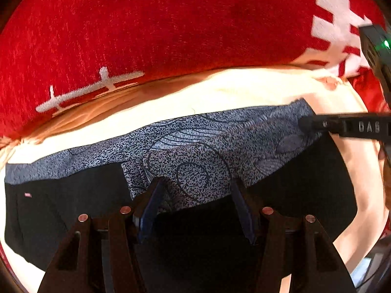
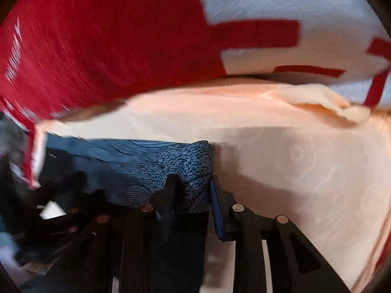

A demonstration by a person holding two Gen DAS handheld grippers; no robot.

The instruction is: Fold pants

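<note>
The pants (image 1: 190, 156) are dark with a blue-grey speckled swirl band along the far edge. They lie flat on a cream sheet (image 1: 220, 90). My left gripper (image 1: 198, 190) hovers over the band's middle with its jaws wide apart and nothing between them. My right gripper shows in the left wrist view (image 1: 315, 123) at the band's right corner. In the right wrist view the right gripper (image 2: 193, 183) has that speckled corner (image 2: 193, 161) between its fingers; the jaws stand apart.
A red blanket with white shapes (image 1: 171, 24) rises behind the cream sheet and also fills the top of the right wrist view (image 2: 122, 36). A bare stretch of the cream sheet (image 2: 305, 171) lies to the right of the pants.
</note>
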